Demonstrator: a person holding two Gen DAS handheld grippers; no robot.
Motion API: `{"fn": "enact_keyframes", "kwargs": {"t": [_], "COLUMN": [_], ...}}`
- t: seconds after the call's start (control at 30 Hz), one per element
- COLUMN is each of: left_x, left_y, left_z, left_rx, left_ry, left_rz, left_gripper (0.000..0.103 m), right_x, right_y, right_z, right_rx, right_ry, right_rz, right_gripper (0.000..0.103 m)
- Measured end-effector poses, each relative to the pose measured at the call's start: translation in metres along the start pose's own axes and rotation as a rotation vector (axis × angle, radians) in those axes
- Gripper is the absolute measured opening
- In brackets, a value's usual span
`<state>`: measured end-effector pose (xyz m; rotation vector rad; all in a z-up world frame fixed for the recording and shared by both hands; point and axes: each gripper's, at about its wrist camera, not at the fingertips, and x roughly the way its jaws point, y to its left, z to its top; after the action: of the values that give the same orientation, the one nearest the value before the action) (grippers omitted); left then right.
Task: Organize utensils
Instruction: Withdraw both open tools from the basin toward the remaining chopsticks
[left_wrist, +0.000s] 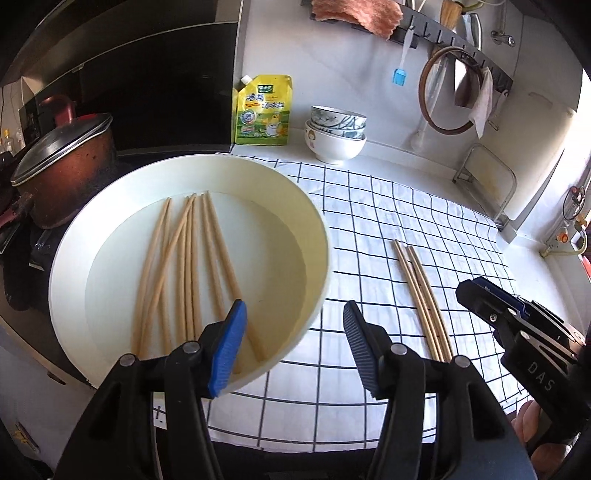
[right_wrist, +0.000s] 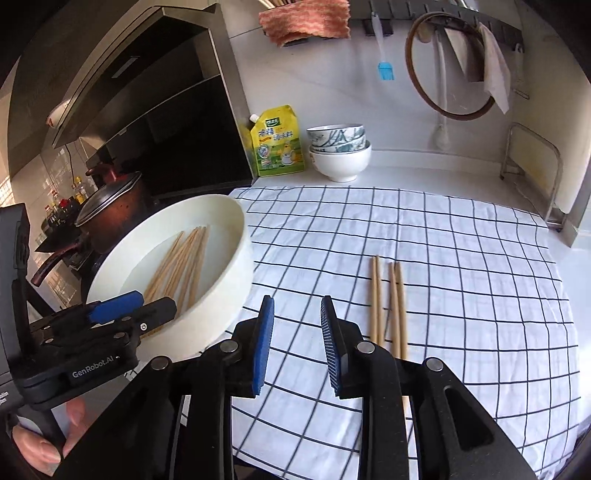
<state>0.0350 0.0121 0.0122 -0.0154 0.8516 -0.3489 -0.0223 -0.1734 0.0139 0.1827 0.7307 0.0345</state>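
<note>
A round white basin (left_wrist: 317, 236) (right_wrist: 236, 258) holds several wooden chopsticks (left_wrist: 188, 266) (right_wrist: 183, 258) lying side by side. A few more chopsticks (left_wrist: 424, 299) (right_wrist: 391, 306) lie on the white checked cloth (left_wrist: 388, 221) (right_wrist: 443, 277) to the basin's right. My left gripper (left_wrist: 293, 314) is open and empty over the basin's near right rim, its left finger above the chopsticks inside; it also shows in the right wrist view (right_wrist: 136, 304). My right gripper (right_wrist: 297, 306) is open and empty above the cloth, just left of the loose chopsticks; it also shows in the left wrist view (left_wrist: 480, 295).
A lidded red pot (left_wrist: 66, 162) (right_wrist: 110, 210) stands on the stove left of the basin. A yellow pouch (left_wrist: 264, 110) (right_wrist: 277, 142) and stacked bowls (left_wrist: 336, 133) (right_wrist: 340, 147) stand at the back. A wall rail holds a cloth, a blue brush (left_wrist: 399, 75) and a round lid.
</note>
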Motion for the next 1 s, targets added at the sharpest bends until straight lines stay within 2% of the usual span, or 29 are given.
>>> {"fn": "enact_keyframes", "kwargs": {"t": [0.27,0.37,0.47,1.0], "left_x": [0.011,0.018,0.027,0.067], "left_y": [-0.057,-0.074,-0.08,-0.077], "left_z": [-0.018,-0.024,-0.029,-0.04], "left_rx": [0.083,0.112,0.093,0.058], "left_ry": [0.03,0.037,0.05,0.138], "left_rz": [-0.075,-0.077,-0.077,-0.047], "left_gripper": [0.063,0.065,0.07,0.072], "right_x": [-0.006,-0.004,0.003,0.046], "right_y": [-0.06,-0.077,-0.089,-0.077], "right_z": [-0.027,-0.039,-0.05,-0.062], "right_rx": [0.071,0.086,0.102,0.019], "right_ry": [0.026,0.042,0.061,0.143], "right_rz": [-0.115,-0.147,-0.165,-0.185], "right_gripper": [0.03,0.03,0.03,0.03]}}
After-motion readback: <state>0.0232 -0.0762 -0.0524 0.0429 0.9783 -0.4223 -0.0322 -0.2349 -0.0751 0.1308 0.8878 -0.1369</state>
